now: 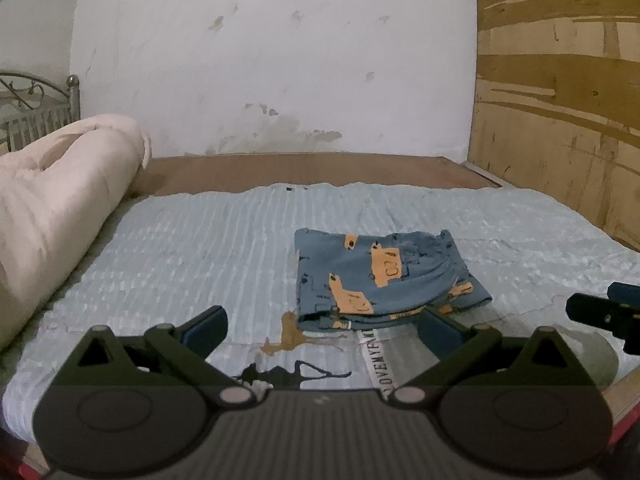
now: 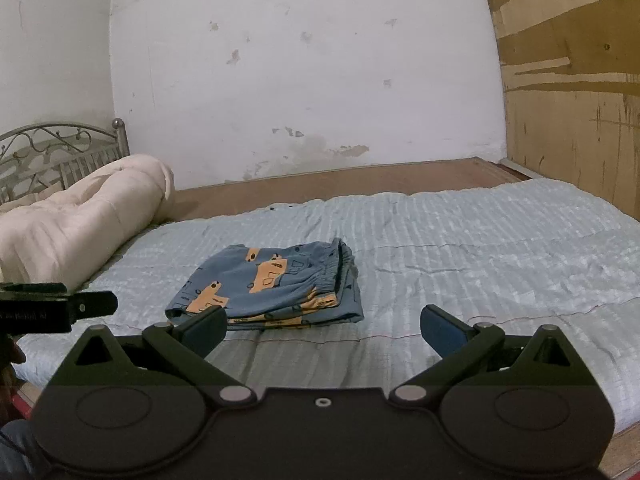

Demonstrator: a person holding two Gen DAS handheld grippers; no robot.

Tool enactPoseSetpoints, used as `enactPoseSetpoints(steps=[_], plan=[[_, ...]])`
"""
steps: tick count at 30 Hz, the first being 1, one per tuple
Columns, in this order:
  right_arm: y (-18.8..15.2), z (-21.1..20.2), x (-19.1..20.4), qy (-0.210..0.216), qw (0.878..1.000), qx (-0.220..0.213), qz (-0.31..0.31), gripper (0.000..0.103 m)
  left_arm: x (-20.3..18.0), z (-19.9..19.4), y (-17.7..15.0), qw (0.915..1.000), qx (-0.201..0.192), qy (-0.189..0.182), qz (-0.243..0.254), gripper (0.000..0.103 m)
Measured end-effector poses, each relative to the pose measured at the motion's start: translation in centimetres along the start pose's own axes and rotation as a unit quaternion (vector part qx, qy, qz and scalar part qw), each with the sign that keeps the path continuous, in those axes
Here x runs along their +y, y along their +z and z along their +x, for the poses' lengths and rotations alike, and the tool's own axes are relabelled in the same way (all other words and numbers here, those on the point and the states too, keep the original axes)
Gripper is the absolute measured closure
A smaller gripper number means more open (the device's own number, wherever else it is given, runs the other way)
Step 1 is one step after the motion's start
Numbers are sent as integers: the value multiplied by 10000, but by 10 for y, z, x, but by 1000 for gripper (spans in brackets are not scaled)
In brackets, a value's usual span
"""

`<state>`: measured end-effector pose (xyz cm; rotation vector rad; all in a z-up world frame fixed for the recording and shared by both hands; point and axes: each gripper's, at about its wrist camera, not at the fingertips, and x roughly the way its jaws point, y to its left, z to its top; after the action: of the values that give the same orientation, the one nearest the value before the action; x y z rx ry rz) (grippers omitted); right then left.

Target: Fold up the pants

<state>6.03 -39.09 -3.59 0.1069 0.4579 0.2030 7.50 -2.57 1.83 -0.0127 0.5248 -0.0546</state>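
Observation:
The blue pants with orange car prints (image 1: 384, 280) lie folded into a compact stack on the pale blue bedspread (image 1: 180, 248). They also show in the right wrist view (image 2: 272, 284). My left gripper (image 1: 322, 330) is open and empty, hovering just in front of the stack's near edge. My right gripper (image 2: 324, 330) is open and empty, a little in front of and to the right of the stack. The right gripper's tip shows at the right edge of the left wrist view (image 1: 600, 312); the left gripper shows at the left of the right wrist view (image 2: 60, 308).
A rolled cream quilt (image 1: 56, 208) lies along the bed's left side by a metal headboard (image 2: 52, 152). A white wall (image 1: 280, 60) stands behind the bed and a plywood panel (image 1: 568, 100) on the right. The bedspread (image 2: 500, 248) stretches to the right.

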Motion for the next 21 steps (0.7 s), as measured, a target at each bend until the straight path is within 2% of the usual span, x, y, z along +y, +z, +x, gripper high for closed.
enactPoseSetpoints(steps=[21], plan=[[-1,9,0,165,9996,228,73,1,2,4,-9,9999,136,-17,32,0]])
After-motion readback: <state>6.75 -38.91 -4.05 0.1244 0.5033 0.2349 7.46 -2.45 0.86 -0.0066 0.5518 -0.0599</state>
